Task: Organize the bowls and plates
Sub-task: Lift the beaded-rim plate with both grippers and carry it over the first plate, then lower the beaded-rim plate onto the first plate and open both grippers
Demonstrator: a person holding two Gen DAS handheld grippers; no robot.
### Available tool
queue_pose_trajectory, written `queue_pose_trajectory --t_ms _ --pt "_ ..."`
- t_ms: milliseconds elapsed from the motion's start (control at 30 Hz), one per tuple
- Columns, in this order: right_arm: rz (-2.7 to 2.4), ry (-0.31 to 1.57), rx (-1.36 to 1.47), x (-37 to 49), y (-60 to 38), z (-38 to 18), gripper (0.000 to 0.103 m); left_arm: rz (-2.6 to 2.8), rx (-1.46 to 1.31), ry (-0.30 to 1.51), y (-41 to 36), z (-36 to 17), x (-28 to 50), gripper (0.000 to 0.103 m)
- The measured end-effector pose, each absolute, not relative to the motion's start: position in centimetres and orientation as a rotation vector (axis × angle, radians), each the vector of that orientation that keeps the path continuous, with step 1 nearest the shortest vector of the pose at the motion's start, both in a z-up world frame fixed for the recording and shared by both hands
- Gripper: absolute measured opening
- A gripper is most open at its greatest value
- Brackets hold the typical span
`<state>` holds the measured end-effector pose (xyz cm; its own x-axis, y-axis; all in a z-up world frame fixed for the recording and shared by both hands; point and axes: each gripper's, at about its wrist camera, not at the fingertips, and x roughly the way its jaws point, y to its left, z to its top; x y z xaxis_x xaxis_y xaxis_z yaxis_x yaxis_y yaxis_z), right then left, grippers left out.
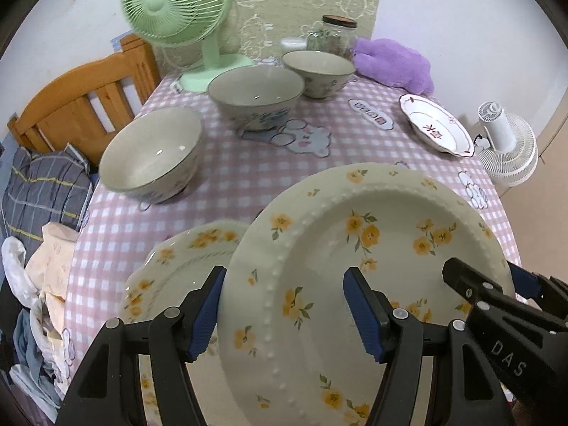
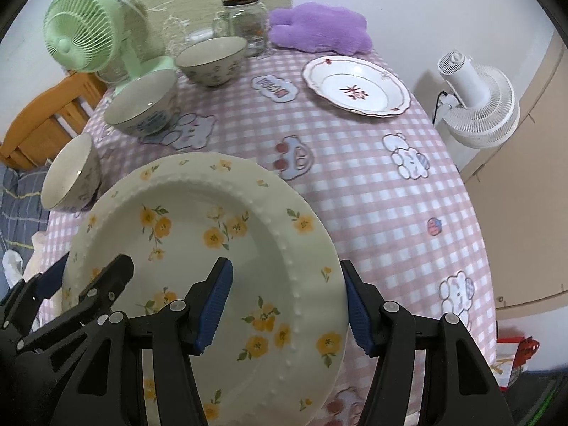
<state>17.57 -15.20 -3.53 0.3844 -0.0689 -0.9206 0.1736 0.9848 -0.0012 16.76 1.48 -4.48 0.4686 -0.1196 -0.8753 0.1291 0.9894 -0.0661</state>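
Note:
A cream plate with yellow flowers (image 1: 355, 266) (image 2: 213, 234) is held above the table between both grippers. My left gripper (image 1: 284, 309) is shut on its left rim and my right gripper (image 2: 287, 305) is shut on its right rim. A second yellow-flowered plate (image 1: 184, 259) lies on the table under it, to the left. Three grey bowls stand in a row at the left: near (image 1: 152, 156), middle (image 1: 255, 96), far (image 1: 317, 71). A white plate with a red motif (image 1: 436, 127) (image 2: 355, 85) sits at the far right.
The table has a pink checked cloth (image 2: 372, 195). At the back stand a green fan (image 1: 177, 3), a glass jar (image 1: 337, 35) and a purple plush (image 1: 394, 64). A white fan (image 2: 475, 99) stands off the right edge. A wooden bed frame (image 1: 81, 99) is at the left.

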Motion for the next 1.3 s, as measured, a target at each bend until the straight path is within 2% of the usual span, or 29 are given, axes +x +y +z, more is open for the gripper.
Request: queue_pose_trajectory --t_ms 500,1300 --pt "-0.148 1.208 0.074 16.0 -8.9 -5.8 0.065 -0.144 -0.015 1.147 7.2 -7.8 14.9 0.067" --pt "-0.112 1.234 -0.060 16.7 -6.2 -7.6 0.062 -0.076 -0.034 1.165 8.4 -10.5 14.5 0.070"
